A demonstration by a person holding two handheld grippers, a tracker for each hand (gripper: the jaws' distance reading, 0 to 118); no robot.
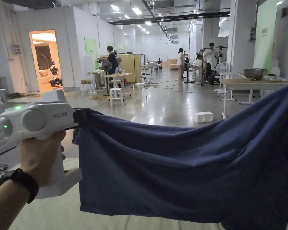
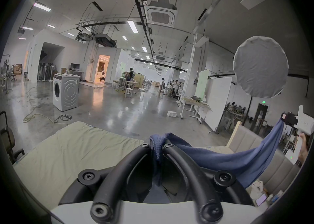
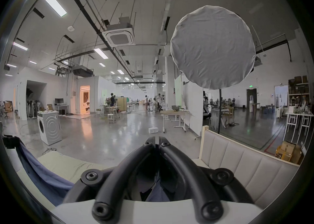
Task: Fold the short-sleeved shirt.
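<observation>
Closest to the head camera is the person's left hand (image 1: pixel 40 155), which holds the left gripper (image 1: pixel 79 116) at chest height; its jaws are clenched on one corner of the dark blue shirt (image 1: pixel 182 167). From there the cloth stretches to the right and sags in the middle, and its lower edge hangs above the pale mattress (image 1: pixel 59 212), so I judge that the shirt is held up in the air to let it spread out flat before it is laid down for folding. In the left gripper view, a bunch of blue fabric sits pinched between the two black jaws, and the shirt runs as a band to the right gripper (image 2: pixel 283 119), which grips the other corner. In the right gripper view, the jaws are pressed together at the tips, with blue cloth visible below between them, and they seem to be grasping the shirt. Two far-apart holds keep the top edge tight.
</observation>
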